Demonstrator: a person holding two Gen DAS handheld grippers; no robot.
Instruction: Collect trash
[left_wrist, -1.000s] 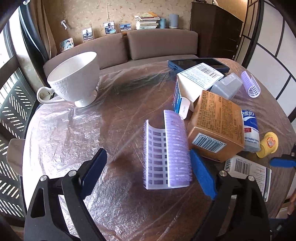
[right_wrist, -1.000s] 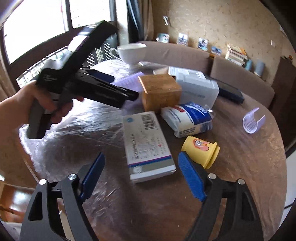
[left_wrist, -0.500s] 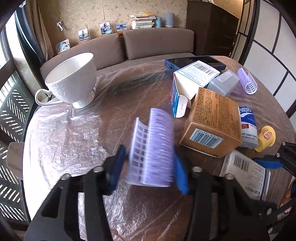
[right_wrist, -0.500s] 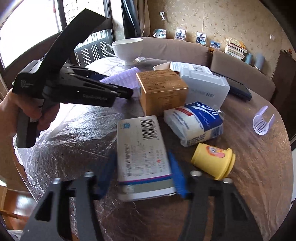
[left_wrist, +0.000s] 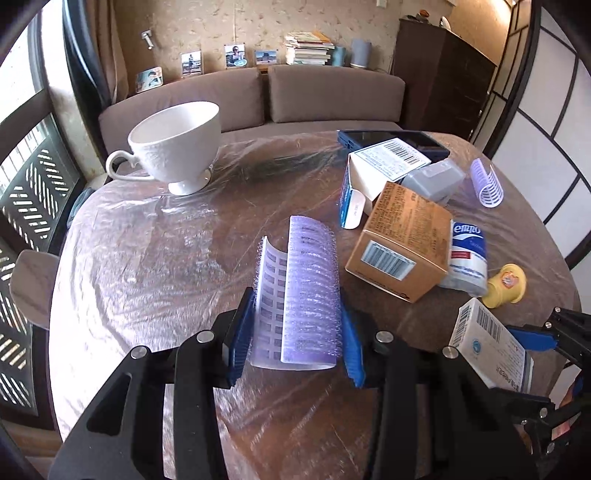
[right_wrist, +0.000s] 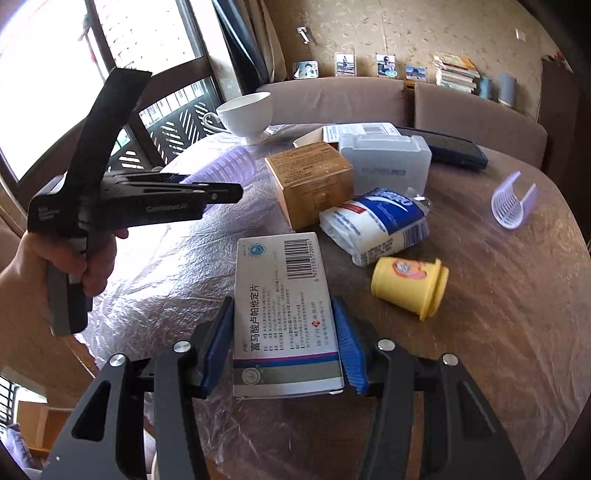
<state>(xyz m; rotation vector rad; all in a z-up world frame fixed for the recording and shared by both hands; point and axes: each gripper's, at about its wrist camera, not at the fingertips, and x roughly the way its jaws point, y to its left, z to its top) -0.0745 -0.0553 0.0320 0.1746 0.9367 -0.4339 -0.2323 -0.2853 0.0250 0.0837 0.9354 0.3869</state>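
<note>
My left gripper (left_wrist: 295, 341) is shut on a purple hair roller (left_wrist: 303, 295), both blue pads pressing its sides just above the plastic-covered round table (left_wrist: 147, 277). My right gripper (right_wrist: 284, 347) is shut on a white medicine box (right_wrist: 286, 310) with a barcode on top. That box (left_wrist: 491, 350) also shows at the right edge of the left wrist view. The left gripper, held by a hand (right_wrist: 66, 258), shows in the right wrist view with the roller (right_wrist: 225, 166) sticking out past it.
On the table lie a brown carton (left_wrist: 402, 243), a tissue pack (right_wrist: 373, 225), a yellow cup on its side (right_wrist: 410, 288), a second purple roller (right_wrist: 511, 205), a grey plastic case (right_wrist: 384, 162), an open white box (left_wrist: 384, 162), a dark phone (left_wrist: 391, 138) and a white teacup (left_wrist: 177, 144).
Both grippers went from open to shut: the left one closed on the purple roller and lifted it slightly, the right one closed on the white medicine box.
</note>
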